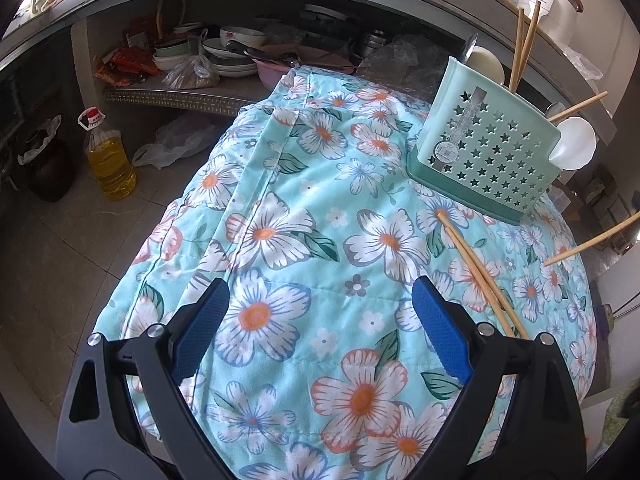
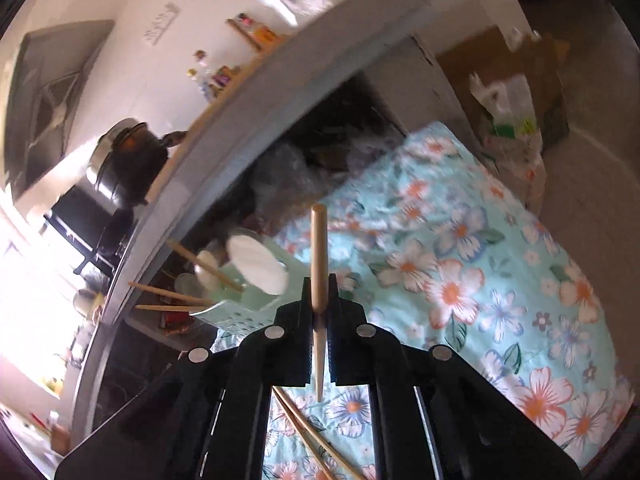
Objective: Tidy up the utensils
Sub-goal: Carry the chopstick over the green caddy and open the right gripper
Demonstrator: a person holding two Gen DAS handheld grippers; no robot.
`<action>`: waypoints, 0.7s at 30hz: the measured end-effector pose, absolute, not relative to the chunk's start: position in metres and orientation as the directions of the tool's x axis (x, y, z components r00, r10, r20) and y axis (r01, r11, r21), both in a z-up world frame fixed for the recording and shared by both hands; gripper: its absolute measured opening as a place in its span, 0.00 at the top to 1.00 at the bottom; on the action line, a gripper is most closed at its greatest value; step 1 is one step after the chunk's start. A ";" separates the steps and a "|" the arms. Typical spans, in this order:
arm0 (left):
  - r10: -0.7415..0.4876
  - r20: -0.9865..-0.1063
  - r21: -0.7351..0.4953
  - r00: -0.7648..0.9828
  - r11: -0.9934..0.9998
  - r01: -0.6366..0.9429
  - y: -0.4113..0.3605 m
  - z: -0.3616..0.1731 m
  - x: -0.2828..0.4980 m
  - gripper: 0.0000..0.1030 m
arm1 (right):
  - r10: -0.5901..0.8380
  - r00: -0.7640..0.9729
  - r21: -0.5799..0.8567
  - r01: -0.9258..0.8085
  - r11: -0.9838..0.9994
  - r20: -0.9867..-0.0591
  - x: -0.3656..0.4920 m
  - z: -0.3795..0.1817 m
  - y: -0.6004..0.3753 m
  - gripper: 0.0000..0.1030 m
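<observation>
Mint-green plastic formed the utensil holder [image 1: 486, 142], a rectangular caddy with star-shaped perforations that stood on a darker green base at the far right of the floral quilt [image 1: 304, 240]. A strip label with a round sticker ran down its front face; the print was too small to read. Inside it stood two upright chopsticks [image 1: 524, 46], a further chopstick [image 1: 578, 107] leaning out to the right, and two white spoons [image 1: 574, 144], one at the back and one at the right end.

A pair of loose chopsticks [image 1: 476, 276] lay on the quilt just in front of the holder, tips near its base.

The left gripper [image 1: 320, 312] hung above the quilt with its blue-padded fingers [image 1: 202, 326] spread wide apart and nothing between them.

The right gripper [image 2: 320, 304] was clamped on a single chopstick [image 2: 320, 256], which ran lengthwise between its black fingers with the thick end projecting forward. The holder [image 2: 240, 304] sat low and to the left of that gripper. The right wrist view was motion-blurred.

An oil bottle [image 1: 109, 156] with a red cap stood on the floor; its label could not be read.
</observation>
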State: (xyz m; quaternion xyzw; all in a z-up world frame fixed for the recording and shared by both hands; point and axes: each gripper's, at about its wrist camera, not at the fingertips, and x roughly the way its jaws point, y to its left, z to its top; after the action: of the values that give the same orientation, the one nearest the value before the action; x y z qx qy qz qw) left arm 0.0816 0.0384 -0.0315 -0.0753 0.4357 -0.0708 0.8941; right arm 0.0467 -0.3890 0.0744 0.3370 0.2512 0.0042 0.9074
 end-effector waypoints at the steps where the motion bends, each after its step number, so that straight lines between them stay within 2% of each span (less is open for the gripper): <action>1: -0.194 -0.769 -0.196 0.609 0.978 0.063 0.038 -0.032 0.082 0.14 | 0.171 0.885 0.586 0.133 0.799 -0.433 0.044 0.088 -0.382 0.94; 9: -0.196 -0.770 -0.195 0.607 0.978 0.068 0.038 -0.033 0.081 0.14 | 0.191 0.932 0.459 -0.031 0.888 -0.307 0.056 0.157 -0.341 0.94; 14: -0.190 -0.772 -0.203 0.606 0.978 0.049 0.045 -0.035 0.082 0.14 | 0.173 0.955 0.393 -0.068 0.917 -0.240 0.080 0.188 -0.320 0.94; 21: -0.189 -0.770 -0.211 0.610 0.977 0.037 0.050 -0.035 0.083 0.14 | 0.115 0.953 0.292 -0.030 0.956 -0.279 0.137 0.187 -0.288 0.94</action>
State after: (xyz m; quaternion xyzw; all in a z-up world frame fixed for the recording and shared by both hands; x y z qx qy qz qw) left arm 0.0826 0.0500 -0.0354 -0.0871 0.4372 -0.0631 0.8929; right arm 0.1371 -0.2883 0.1866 0.1439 0.1484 0.0371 0.9777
